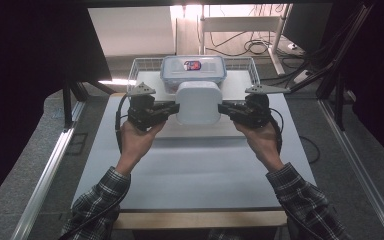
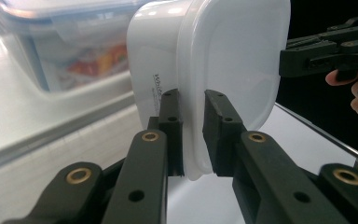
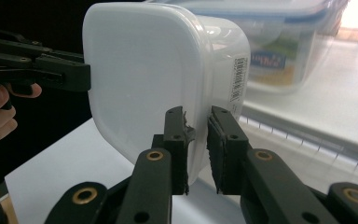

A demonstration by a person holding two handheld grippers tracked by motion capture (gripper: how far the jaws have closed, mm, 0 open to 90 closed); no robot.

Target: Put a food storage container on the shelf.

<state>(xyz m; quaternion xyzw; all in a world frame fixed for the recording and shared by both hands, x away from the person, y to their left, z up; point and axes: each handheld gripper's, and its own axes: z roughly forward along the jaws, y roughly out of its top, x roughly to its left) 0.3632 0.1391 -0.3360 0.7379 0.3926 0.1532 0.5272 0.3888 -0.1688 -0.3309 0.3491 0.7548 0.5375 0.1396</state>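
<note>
Hands at centre frame in the high view hold a white lidded container (image 1: 198,102) between them above the white worktop (image 1: 195,165). The left tool (image 1: 173,108) clamps the lid rim on its left edge; the right tool (image 1: 224,108) clamps the right edge. Just behind, toward the top, a clear blue-rimmed box (image 1: 193,70) sits in a wire basket (image 1: 142,67).

Plaid sleeves (image 1: 105,192) in dark and pale checks are worn on both forearms at the bottom of the high view. Each black gripper, left (image 1: 175,107) and right (image 1: 222,108), is topped by a grey three-cornered plate (image 1: 142,89), trailed by a black cable (image 1: 118,120), and fitted with brass-coloured pivot rings (image 2: 150,136).
</note>
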